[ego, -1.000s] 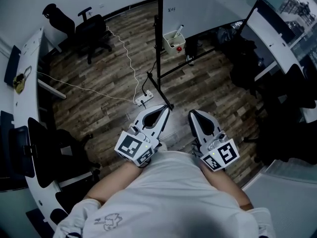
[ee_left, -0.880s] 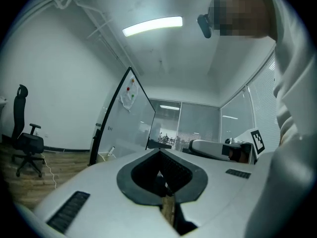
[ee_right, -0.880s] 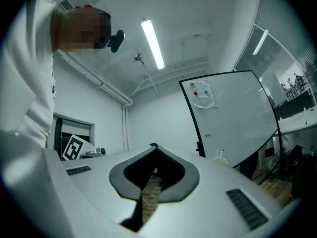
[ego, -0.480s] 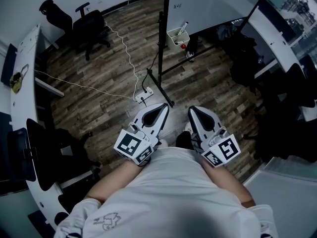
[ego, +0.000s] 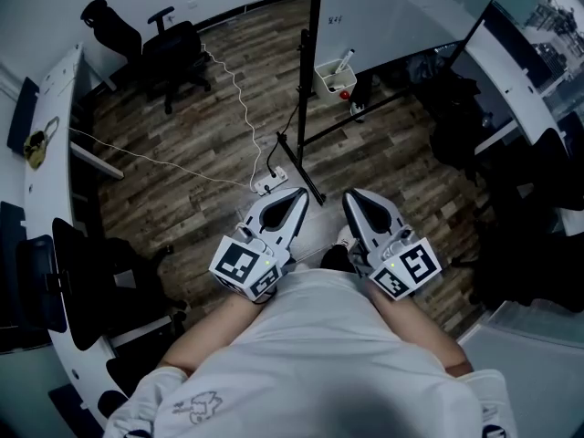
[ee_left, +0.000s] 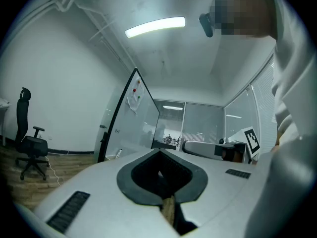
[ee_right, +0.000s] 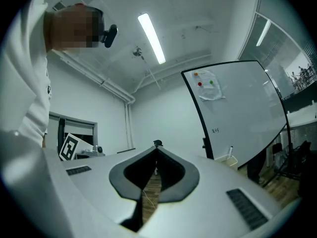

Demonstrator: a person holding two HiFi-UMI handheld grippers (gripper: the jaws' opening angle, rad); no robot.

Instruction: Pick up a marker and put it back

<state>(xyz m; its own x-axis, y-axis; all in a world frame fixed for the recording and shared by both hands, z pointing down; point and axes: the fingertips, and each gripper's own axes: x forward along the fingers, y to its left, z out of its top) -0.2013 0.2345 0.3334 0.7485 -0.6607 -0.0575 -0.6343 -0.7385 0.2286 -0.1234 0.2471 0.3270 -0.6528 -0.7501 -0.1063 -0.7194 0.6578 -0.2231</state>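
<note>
A marker (ego: pixel 345 60) stands in a small white basket (ego: pixel 330 79) hung on the whiteboard stand (ego: pixel 313 80), some way ahead across the wooden floor. Both grippers are held low against the person's body, side by side, pointing toward the board. My left gripper (ego: pixel 301 192) is shut with nothing in it, and my right gripper (ego: pixel 349 194) is shut and empty too. In the left gripper view the jaws of the left gripper (ee_left: pixel 159 150) meet at the tip, with the basket (ee_left: pixel 118 154) far off. The right gripper view shows the right gripper (ee_right: pixel 156 145) shut, and the marker (ee_right: pixel 230 150) beneath the whiteboard (ee_right: pixel 237 108).
Two black office chairs (ego: pixel 169 48) stand at the far left. A white cable (ego: pixel 233 99) runs across the floor to a power strip (ego: pixel 266 184) beside the stand's foot. A curved white desk (ego: pixel 46 153) lines the left. Another desk (ego: pixel 511 62) and dark bags (ego: pixel 447 89) are at the right.
The head view has shifted, so the whiteboard stand and basket sit a little further right. Both grippers keep the same shut pose against the body.
</note>
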